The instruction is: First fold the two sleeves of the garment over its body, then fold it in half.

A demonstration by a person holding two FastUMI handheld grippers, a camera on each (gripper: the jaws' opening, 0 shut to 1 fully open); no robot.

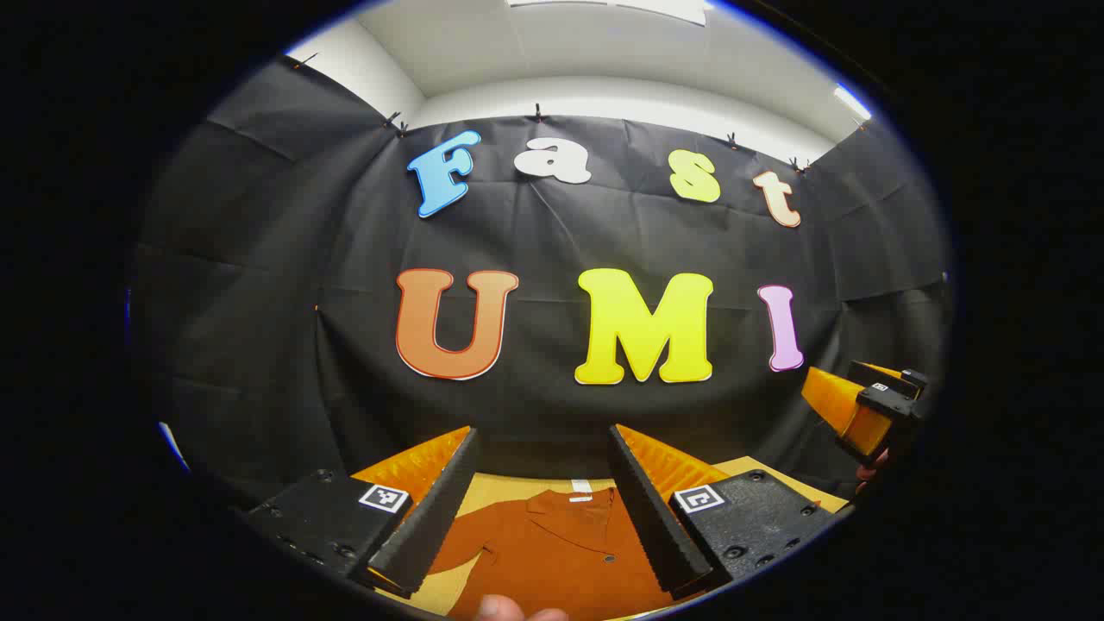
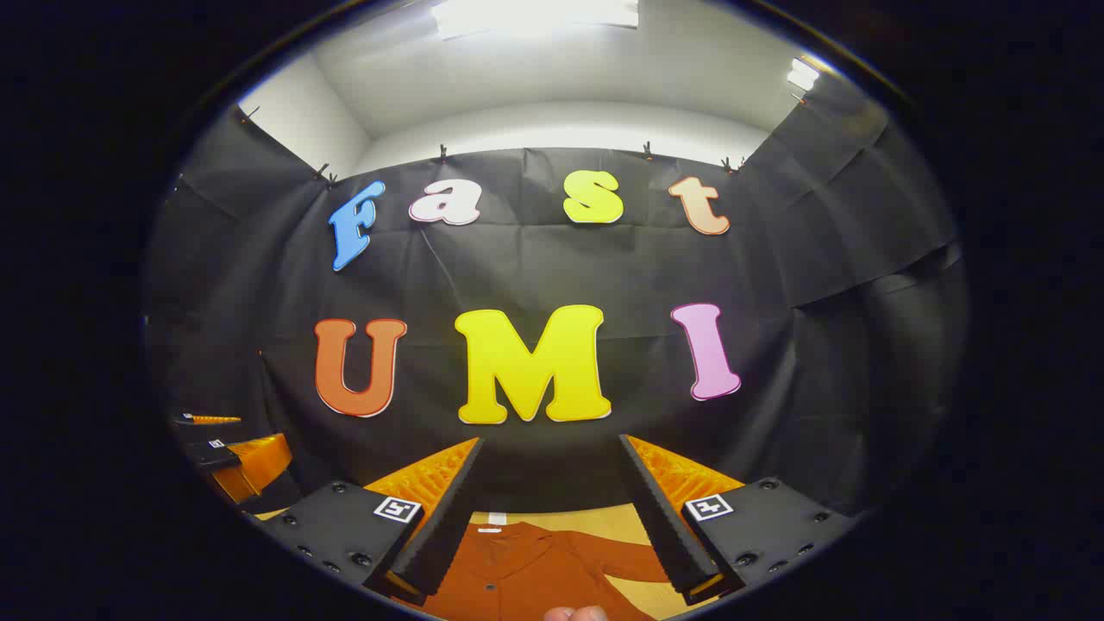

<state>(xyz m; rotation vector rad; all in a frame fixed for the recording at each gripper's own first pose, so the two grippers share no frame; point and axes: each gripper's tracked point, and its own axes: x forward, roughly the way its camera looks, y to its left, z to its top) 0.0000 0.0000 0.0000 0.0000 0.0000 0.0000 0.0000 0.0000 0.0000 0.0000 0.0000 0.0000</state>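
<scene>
Left gripper view puts your left gripper (image 1: pixel 542 500) nearest, jaws spread wide with nothing between them, raised above the shirt (image 1: pixel 552 552), which lies flat on the table (image 1: pixel 509 488) with its collar at the far end. Your right gripper (image 2: pixel 550 509) is equally wide open and empty. One sleeve (image 2: pixel 634 561) reaches out to the right on the tabletop, unfolded; a left sleeve (image 1: pixel 457 539) looks spread too. So nothing seems done yet: both sleeves and the halving fold remain. Farther off, the right gripper (image 1: pixel 862 410) shows beside the wall (image 1: pixel 259 302).
</scene>
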